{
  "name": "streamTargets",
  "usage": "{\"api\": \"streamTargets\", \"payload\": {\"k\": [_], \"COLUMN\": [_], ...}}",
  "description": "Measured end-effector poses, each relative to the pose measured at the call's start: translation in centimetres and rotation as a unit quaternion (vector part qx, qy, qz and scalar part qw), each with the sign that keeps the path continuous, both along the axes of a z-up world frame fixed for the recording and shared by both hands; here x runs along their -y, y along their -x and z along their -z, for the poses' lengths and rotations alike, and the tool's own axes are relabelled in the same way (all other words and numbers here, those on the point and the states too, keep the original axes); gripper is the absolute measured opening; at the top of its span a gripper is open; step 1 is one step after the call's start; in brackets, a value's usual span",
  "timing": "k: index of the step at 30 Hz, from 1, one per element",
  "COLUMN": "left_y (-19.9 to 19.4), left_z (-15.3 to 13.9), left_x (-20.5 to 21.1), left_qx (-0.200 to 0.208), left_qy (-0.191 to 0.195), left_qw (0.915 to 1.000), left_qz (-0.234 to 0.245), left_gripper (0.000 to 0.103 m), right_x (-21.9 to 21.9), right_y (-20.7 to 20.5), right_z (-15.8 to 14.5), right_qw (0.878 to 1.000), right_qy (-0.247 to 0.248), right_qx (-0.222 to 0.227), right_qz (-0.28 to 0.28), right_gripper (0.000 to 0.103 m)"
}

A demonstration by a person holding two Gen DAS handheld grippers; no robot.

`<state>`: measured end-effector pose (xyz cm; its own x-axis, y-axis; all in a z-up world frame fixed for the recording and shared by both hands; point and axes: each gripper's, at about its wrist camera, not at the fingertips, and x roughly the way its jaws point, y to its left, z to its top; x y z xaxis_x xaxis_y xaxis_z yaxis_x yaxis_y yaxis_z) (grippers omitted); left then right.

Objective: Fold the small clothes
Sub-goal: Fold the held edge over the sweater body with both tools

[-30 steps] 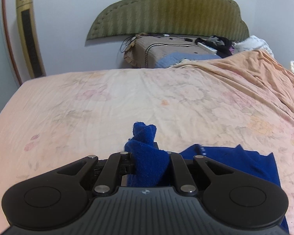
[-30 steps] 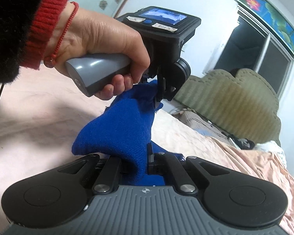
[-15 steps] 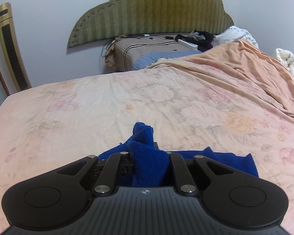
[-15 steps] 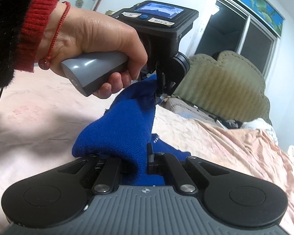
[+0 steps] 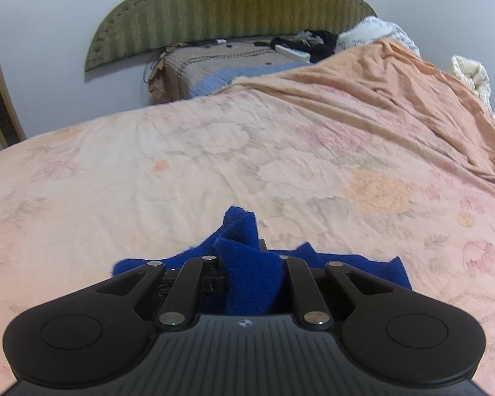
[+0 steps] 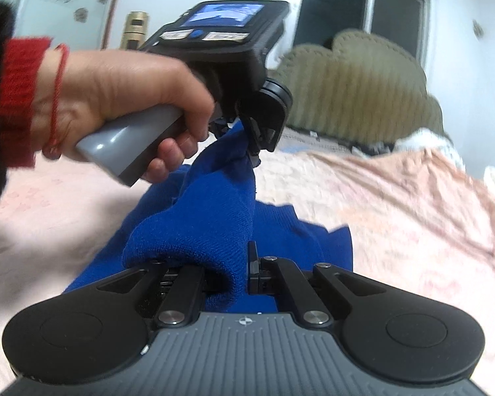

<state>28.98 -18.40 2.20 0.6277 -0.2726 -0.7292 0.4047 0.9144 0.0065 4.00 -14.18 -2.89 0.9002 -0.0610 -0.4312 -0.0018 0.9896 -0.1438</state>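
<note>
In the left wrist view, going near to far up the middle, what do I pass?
left gripper shut on the blue garment → floral bedsheet → brown folded blanket → green headboard

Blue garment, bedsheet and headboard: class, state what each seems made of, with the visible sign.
Blue garment: soft knit, probably wool or acrylic; fuzzy looped texture, limp drape.
Bedsheet: thin woven cloth, likely cotton; matte, fine creases, faded floral print.
Headboard: padded upholstery, perhaps velvety fabric; ribbed olive stripes, stitched edge.

open bedsheet (image 5: 181, 171) ahead, blanket (image 5: 396, 92) right
</note>
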Motion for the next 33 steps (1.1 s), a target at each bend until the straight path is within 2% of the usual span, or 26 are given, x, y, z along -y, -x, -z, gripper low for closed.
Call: {"api": "streamTargets", "payload": {"k": [4,8,10,11,12,14,17,19,21,25,29,33], "left_y": [-0.3,-0.5,-0.7,-0.9,-1.1,-1.1,-0.7,-0.5,-0.4,0.0,1.8,4.8], "left_z": [1.4,2.3,2.4,2.4,2.3,1.8,0.7,0.0,-0.7,-2.2,-3.0,-2.5], "left_x": [1.5,2.7,3.0,3.1,3.1,3.0,3.1,2.9,2.4,0.6,-1.0,-2.7], "left_qx": [-0.019,-0.032,-0.043,-0.05,-0.057,-0.059,-0.045,-0.041,-0.037,-0.024,-0.003,0.02], "left_qy": [0.001,0.0,0.013,0.022,0.038,0.065,0.094,0.114,0.134,0.156,0.119,0.077], "left_qw": [0.9998,0.9994,0.999,0.9985,0.9977,0.9961,0.9945,0.9926,0.9903,0.9875,0.9928,0.9968], "left_qz": [0.008,0.01,0.007,0.005,0.001,-0.003,0.01,0.013,0.011,-0.006,-0.004,0.005], "left_gripper": [0.012,0.015,0.025,0.037,0.056,0.076,0.076,0.076,0.077,0.079,0.08,0.082], "right_x": [2.3,4.0,5.2,5.8,6.3,7.4,9.0,9.7,10.1,9.9,10.4,11.8], "right_y": [-0.7,-0.9,-1.1,-1.1,-1.4,-1.4,-1.4,-1.3,-1.1,-0.8,-0.4,-0.2], "right_z": [0.6,1.6,2.2,2.6,2.9,3.8,4.8,5.4,5.6,5.8,5.7,5.3], "right_qw": [0.997,0.986,0.976,0.97,0.962,0.944,0.918,0.903,0.895,0.89,0.879,0.867], "right_qy": [-0.071,-0.155,-0.204,-0.229,-0.257,-0.312,-0.38,-0.412,-0.429,-0.438,-0.461,-0.487], "right_qx": [-0.029,-0.061,-0.076,-0.084,-0.092,-0.105,-0.114,-0.118,-0.12,-0.123,-0.12,-0.103], "right_qz": [0.008,0.012,0.013,0.014,0.015,0.019,0.023,0.024,0.026,0.027,0.027,0.038], "right_gripper": [0.004,0.004,0.005,0.006,0.007,0.009,0.016,0.016,0.016,0.017,0.029,0.042]}}
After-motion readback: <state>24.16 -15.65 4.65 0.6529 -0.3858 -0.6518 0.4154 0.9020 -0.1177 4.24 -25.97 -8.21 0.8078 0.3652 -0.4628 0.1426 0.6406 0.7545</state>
